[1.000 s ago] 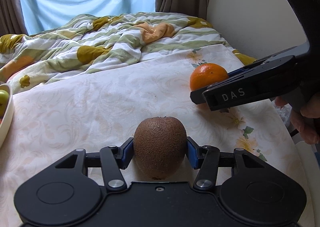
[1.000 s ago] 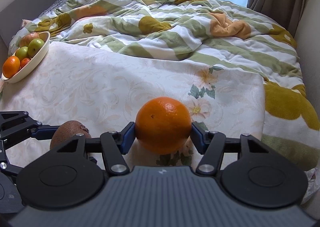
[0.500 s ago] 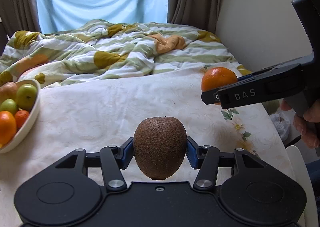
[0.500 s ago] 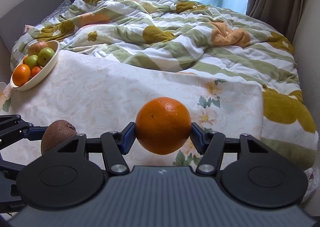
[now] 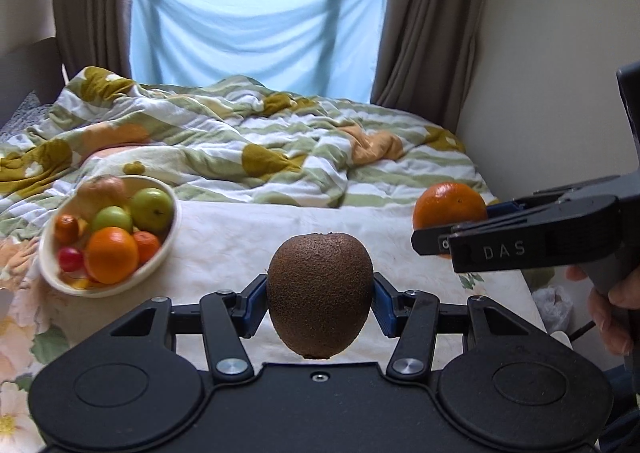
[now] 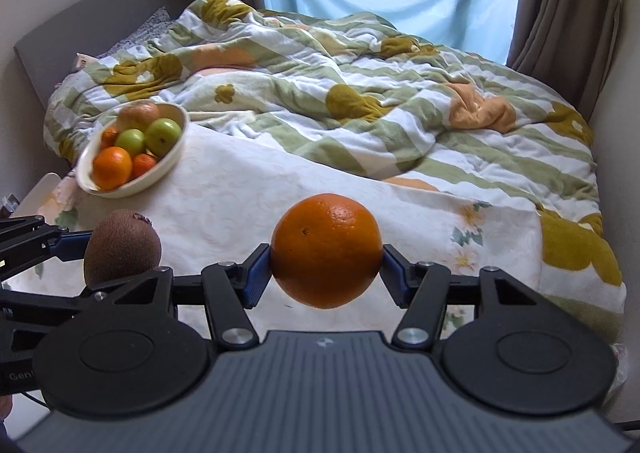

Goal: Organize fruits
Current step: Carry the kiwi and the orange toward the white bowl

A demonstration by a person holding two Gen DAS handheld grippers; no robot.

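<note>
Left gripper (image 5: 320, 295): jaws partly closed, blue pads pressed on both sides of a brown kiwi (image 5: 320, 293), which hangs clear of the cloth (image 5: 240, 237) with its long axis roughly upright. Right gripper (image 6: 326, 253): jaws set somewhat wider, pads clamped on either side of an orange (image 6: 326, 249), likewise held off the surface. In the left wrist view the right gripper enters from the right edge, the orange showing beyond its fingers, with part of a hand (image 5: 616, 309) on the handle. In the right wrist view the kiwi appears at lower left, carried between the left gripper's fingers. A cream bowl (image 5: 168, 237) sits on the pale floral cloth at the left, near the rumpled striped duvet (image 5: 280, 149); it holds green apples, oranges, a small red fruit and a larger pale fruit at the back. Both held fruits are well apart from the bowl. Beyond the bed: brown curtains and a light blue sheet across the window.
</note>
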